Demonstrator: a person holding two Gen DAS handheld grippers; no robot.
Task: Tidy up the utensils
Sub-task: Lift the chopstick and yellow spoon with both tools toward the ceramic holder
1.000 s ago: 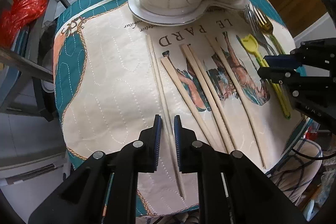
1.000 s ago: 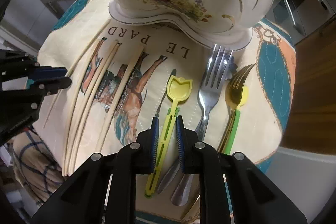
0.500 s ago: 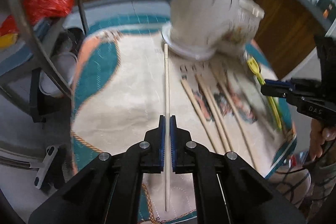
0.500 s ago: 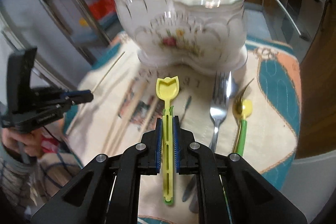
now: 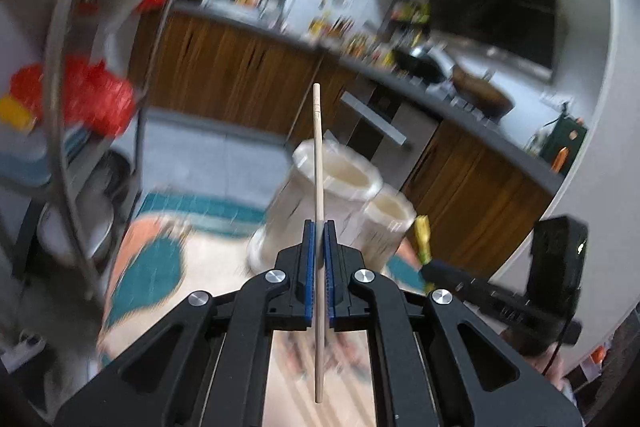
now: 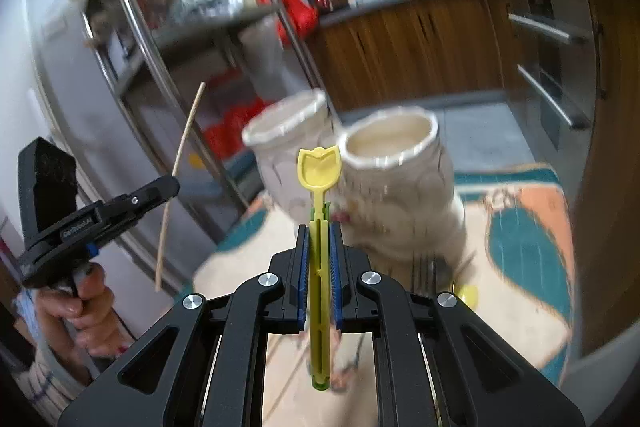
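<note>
My left gripper (image 5: 319, 227) is shut on a pale wooden chopstick (image 5: 317, 155), held upright in the air above the table. My right gripper (image 6: 319, 227) is shut on a yellow tulip-shaped spoon (image 6: 319, 167), also lifted and pointing up. The white two-cup ceramic holder (image 5: 340, 183) stands beyond both grippers; it also shows in the right wrist view (image 6: 390, 151). The left gripper (image 6: 170, 185) with its chopstick (image 6: 180, 171) shows at the left of the right wrist view. More chopsticks (image 5: 352, 355) lie blurred on the mat below.
The table carries a cream and teal quilted mat (image 6: 524, 227). A fork and a gold utensil with a green handle (image 6: 466, 293) lie on it near the holder's base. A metal rack (image 6: 168, 27) with red bags stands to the left. Wooden cabinets (image 5: 240, 67) are behind.
Both grippers have risen and tilted up with their utensils; the chopstick and yellow spoon left the mat. The holder now sits lower and farther in both views.
</note>
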